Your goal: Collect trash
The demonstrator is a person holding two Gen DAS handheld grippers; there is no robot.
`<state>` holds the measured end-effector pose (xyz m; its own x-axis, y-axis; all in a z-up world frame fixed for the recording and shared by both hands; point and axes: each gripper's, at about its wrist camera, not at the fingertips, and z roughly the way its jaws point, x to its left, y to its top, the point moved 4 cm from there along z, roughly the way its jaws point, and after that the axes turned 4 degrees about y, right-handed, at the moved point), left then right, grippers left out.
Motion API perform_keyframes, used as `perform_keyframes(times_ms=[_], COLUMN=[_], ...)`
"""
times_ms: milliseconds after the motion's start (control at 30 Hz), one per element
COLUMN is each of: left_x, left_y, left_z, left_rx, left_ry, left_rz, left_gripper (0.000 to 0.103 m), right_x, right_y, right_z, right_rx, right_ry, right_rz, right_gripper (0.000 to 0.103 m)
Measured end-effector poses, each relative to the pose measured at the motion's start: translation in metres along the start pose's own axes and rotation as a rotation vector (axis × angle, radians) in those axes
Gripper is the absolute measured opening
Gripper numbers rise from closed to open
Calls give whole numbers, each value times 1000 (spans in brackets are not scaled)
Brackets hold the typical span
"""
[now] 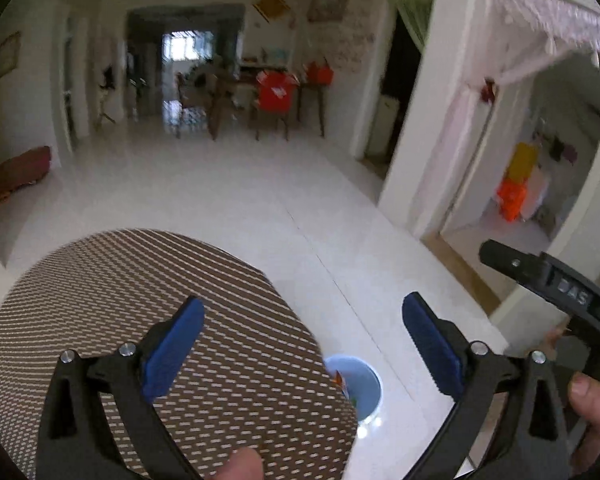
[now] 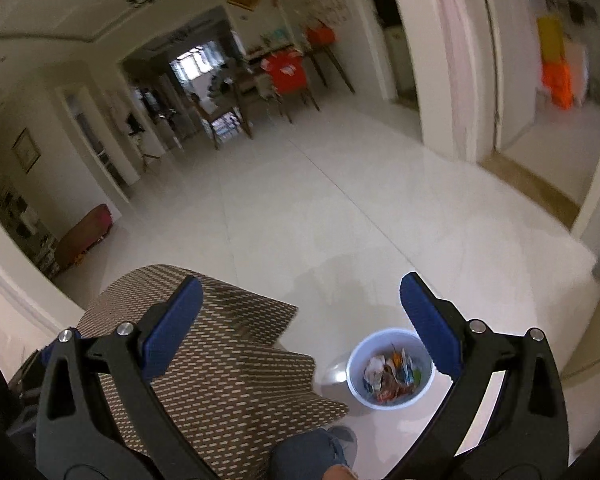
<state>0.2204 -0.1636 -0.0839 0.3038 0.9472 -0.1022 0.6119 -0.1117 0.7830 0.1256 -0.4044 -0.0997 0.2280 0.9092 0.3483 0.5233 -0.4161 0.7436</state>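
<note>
The left hand-held gripper (image 1: 302,344) and right hand-held gripper (image 2: 300,328) each have black arms with ribbed blue pads, spread wide and holding nothing. Below them lies a round worktop (image 1: 100,300) covered in brown woven cloth with pale dashes. Beside it, on the glossy white tiled floor (image 2: 320,208), stands an upright pale blue round plastic bin (image 2: 360,388), mouth upward, containing crumpled multicoloured wrappers (image 2: 392,376).

Glossy white tiled floor (image 2: 320,208), white walls, distant dining table (image 1: 236,92), bright window (image 1: 186,44).
</note>
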Motion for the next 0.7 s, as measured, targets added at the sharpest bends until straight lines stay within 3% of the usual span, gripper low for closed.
perform_keyframes(times_ms=[300, 567, 700], left_x=[57, 81, 87], left_y=[16, 14, 11], left_z=[-111, -205, -241], left_rx=[-210, -350, -398], left_ry=[139, 231, 313], left_rz=[-36, -69, -60], left_gripper=[98, 98, 98], right_x=[107, 162, 174], right_y=[8, -16, -26], right_z=[-82, -139, -160], right_rx=[-158, -243, -285], right_ry=[12, 38, 34], right_rz=[-209, -303, -311], right_gripper=[97, 97, 97])
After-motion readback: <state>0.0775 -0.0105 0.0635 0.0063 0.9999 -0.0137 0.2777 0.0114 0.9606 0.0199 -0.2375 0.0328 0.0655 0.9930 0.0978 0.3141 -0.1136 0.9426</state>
